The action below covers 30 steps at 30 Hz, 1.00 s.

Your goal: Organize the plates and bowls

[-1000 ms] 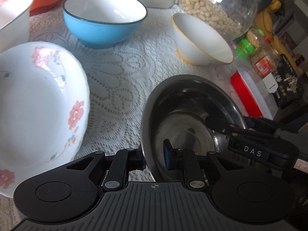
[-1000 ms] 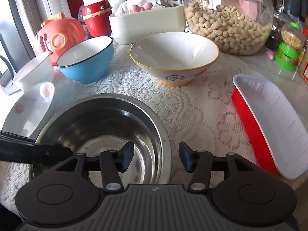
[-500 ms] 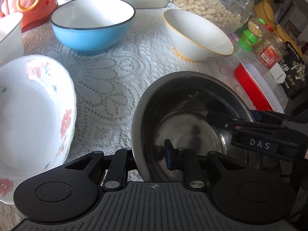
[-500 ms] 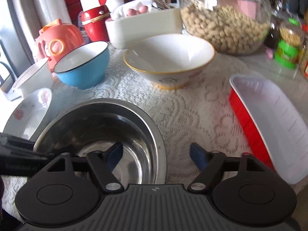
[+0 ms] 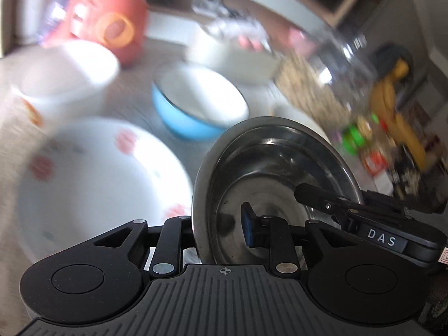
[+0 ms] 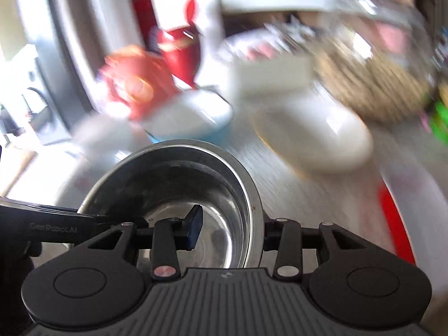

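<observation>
- Steel bowl (image 5: 280, 173), empty, is held tilted above the table between both grippers.
- Left gripper (image 5: 221, 228) straddles the bowl's left rim, one finger inside, one outside; its jaws are opening, and I cannot tell whether the pads press.
- Right gripper (image 6: 229, 226) straddles the right rim the same way; its jaws are closing on the rim.
- Floral plate (image 5: 92, 184), empty, lies just left of the steel bowl.
- Blue bowl (image 5: 196, 106), empty, stands behind them.
- White cup (image 5: 61, 78) sits far left, blurred.
- Yellow-rimmed bowl (image 6: 313, 140), empty, stands right of the blue one.
- Red tray (image 6: 400, 210), white inside, is at the right edge.
- Glass jar (image 6: 372, 78) of nuts and an orange toy (image 5: 109, 25) stand at the back.
</observation>
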Tool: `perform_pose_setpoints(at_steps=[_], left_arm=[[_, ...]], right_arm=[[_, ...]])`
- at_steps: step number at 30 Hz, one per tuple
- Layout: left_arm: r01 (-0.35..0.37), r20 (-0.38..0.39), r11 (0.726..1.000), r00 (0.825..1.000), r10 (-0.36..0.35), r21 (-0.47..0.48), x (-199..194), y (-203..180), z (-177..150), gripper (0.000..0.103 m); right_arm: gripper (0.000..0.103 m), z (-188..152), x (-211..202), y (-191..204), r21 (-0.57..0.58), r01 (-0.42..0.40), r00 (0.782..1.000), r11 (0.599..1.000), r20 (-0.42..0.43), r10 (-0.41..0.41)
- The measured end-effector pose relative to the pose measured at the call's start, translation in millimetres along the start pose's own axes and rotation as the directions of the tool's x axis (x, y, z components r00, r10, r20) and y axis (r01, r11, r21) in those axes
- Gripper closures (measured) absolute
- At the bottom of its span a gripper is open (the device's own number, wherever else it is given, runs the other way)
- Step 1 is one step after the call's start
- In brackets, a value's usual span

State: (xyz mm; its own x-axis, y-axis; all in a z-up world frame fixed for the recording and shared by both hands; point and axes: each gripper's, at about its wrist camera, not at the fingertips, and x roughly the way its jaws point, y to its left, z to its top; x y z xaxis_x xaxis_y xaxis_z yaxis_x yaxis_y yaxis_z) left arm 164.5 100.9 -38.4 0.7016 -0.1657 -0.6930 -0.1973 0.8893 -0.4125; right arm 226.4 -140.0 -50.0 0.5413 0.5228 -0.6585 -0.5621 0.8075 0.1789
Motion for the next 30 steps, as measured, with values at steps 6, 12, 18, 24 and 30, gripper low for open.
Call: perform_pose_setpoints(at_steps=[6,12,18,24,30], left_arm=[[-0.237,0.044,0.966,0.969,0.242,-0.102,-20,59,11,0.07],[-0.313,0.072,0.94,0.943,0.325,-0.134,-24,87,4,0.071],[-0.371,0.116,0.921,0.916,0.384,-0.116,-33,93,3,0.072],[-0.381,0.053,0.912,0.918,0.393,-0.152,-28,110,1,0.071],[-0.269,-0.055,0.926,0.963,0.264,-0.266,-12,128,-8,0.071]], right_arm=[[0.064,31,64,76,-0.113,-0.119,0.993,0.987,-0.037,0.115],[0.064,16,108,118,-0.187,-0.092,0.992,0.978,-0.101,0.074],[0.064,16,101,119,-0.226,-0.05,0.996,0.973,-0.085,0.031],[0.056,22,99,97,-0.16,0.012,0.999,0.987,-0.042,-0.019],[0.052,17,129,77,0.014,-0.101,0.977,0.995,-0.186,0.102]])
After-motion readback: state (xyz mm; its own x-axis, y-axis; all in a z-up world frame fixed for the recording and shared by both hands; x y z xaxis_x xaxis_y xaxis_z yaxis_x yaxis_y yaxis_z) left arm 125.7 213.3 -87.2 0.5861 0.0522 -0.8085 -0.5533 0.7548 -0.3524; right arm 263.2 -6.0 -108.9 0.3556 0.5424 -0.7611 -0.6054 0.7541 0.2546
